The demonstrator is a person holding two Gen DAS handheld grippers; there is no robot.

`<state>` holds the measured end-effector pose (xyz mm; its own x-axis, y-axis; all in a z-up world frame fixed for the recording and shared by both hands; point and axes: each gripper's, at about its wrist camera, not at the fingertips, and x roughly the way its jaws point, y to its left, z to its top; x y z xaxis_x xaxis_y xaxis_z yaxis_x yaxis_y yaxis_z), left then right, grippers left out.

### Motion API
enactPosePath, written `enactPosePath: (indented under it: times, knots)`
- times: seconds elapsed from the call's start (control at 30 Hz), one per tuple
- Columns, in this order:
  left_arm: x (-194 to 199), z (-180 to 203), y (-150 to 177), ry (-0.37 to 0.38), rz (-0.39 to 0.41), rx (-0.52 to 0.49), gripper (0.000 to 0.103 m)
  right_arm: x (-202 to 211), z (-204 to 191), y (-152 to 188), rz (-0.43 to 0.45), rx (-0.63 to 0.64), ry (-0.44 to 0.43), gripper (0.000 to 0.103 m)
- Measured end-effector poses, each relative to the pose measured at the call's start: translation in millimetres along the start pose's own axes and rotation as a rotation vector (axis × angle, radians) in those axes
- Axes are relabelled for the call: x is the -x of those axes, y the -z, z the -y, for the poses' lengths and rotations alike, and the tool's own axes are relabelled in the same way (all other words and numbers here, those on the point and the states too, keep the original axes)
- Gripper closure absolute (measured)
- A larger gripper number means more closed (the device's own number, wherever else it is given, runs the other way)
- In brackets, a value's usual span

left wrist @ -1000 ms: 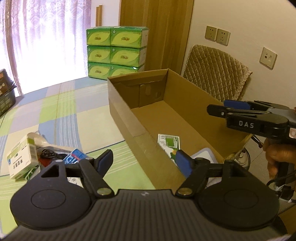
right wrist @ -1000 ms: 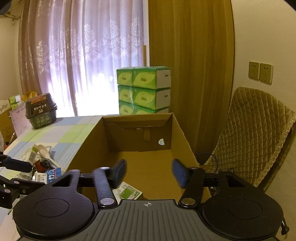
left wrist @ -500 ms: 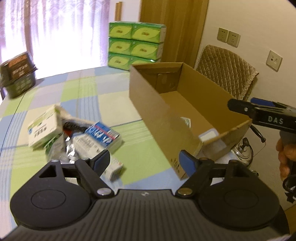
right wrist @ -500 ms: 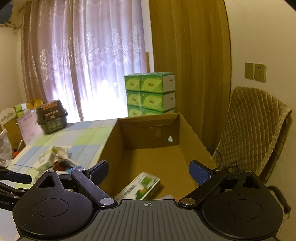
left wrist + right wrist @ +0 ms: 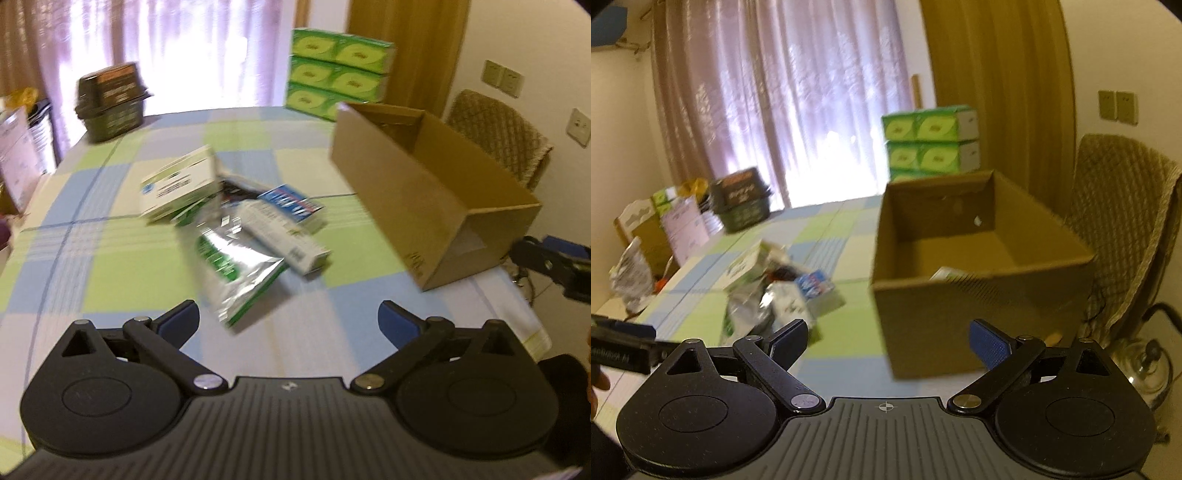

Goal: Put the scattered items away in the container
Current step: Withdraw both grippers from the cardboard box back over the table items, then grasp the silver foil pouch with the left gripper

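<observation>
Looking from left to right across the desk (image 5: pixel 110 258) with its green and blue checked cloth, we are seeing the scattered pile first and the container last. The left gripper (image 5: pixel 288 321) is hovering above the near edge with its fingers spread wide and holding nothing. The crinkled silver foil pouch with green print (image 5: pixel 240 266) is lying straight ahead of those fingers, just beyond them, and its long axis is running away from us and a little leftward. We are judging the left gripper the nearer one to it.

Counting the pile, we are making out one white and green carton (image 5: pixel 179 184) at the far left, one foil pouch, one long white box (image 5: pixel 284 236) and one blue and white box (image 5: pixel 291 203), all overlapping; something dark beneath them is too blurred to name.

To the right, one open brown cardboard box (image 5: pixel 424 206) is standing apart from the pile, with one pale packet (image 5: pixel 947 274) already lying inside. The right gripper (image 5: pixel 888 341) is facing that box, its fingers also wide and empty.
</observation>
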<state>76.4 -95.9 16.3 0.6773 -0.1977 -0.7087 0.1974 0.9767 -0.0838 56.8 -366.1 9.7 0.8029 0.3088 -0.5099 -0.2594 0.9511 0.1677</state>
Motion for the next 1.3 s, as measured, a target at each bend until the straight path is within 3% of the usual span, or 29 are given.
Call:
enactPosePath:
  times: [0.17, 0.37, 0.67, 1.3]
  knots:
    - [6.6, -24.0, 11.5, -0.036, -0.011, 0.034, 0.002, -4.2, -18.6, 9.1, -0.048, 0.020, -0.038, 0.005]
    - [9.8, -45.9, 14.4, -0.027, -0.019, 0.093, 0.002, -13.1, -43.7, 12.4, -0.073, 0.078, -0.074, 0.005]
    - [0.5, -62.3, 7.8, -0.019, -0.031, 0.096, 0.002, -39.0, -71.5, 15.3, -0.108, 0.180, -0.109, 0.005]
    - [-47.4, -84.6, -17.6, 0.033, -0.072, 0.111, 0.002, -103.9, -95.4, 10.0, -0.162, 0.260, -0.148, 0.005]
